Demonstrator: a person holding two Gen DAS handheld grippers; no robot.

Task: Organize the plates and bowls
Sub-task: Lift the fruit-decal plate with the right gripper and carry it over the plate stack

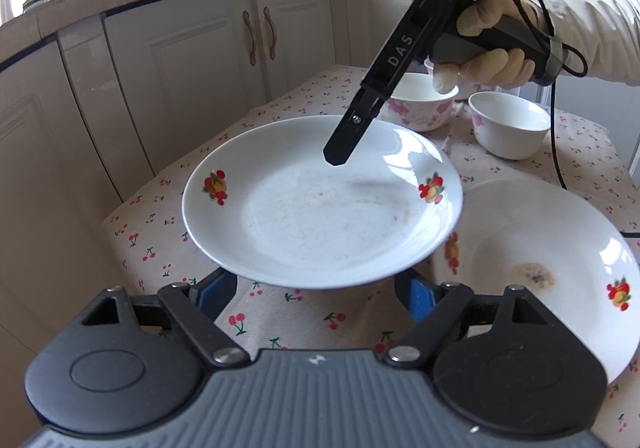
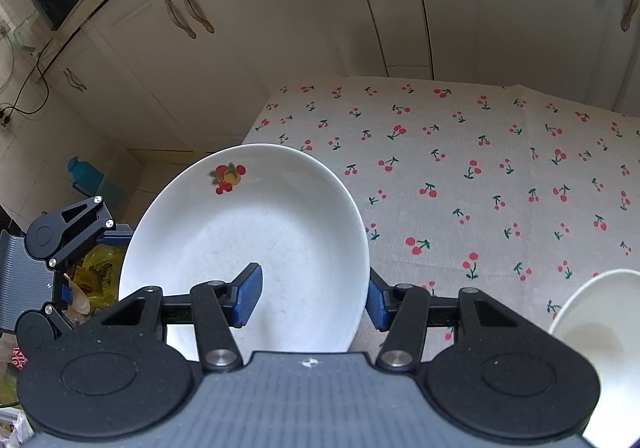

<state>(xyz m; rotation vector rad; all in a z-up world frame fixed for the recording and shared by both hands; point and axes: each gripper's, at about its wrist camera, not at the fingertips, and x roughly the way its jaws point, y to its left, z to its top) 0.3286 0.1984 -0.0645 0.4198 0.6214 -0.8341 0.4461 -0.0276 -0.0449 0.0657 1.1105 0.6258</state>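
Plates and bowls on the clothed table by the cabinets

One plate point(image 1: 320, 204) is held up off the table point(image 1: 304, 312) above its left edge, the left gripper point(image 1: 320, 288) under its near rim, the right gripper point(image 1: 338, 158) (reaching down from behind) at its far side. A second plate point(image 1: 548, 272) lies at its right, two bowls point(image 1: 420, 100) point(image 1: 510, 124) behind toward the far edge.

white plate point(image 1: 320, 208) with red-and-yellow fruit motifs on the rim. second white plate point(image 1: 540, 268), same fruit print, brownish stain at the centre. two white bowls: one point(image 1: 424, 104) with pink flowers, the other point(image 1: 510, 124) with a pink sprig. beige tablecloth point(image 2: 480, 168) dotted with red cherries on green stems. cream cabinet doors point(image 1: 200, 48). black grippers with blue pads point(image 2: 250, 294). pale glove point(image 1: 492, 44).
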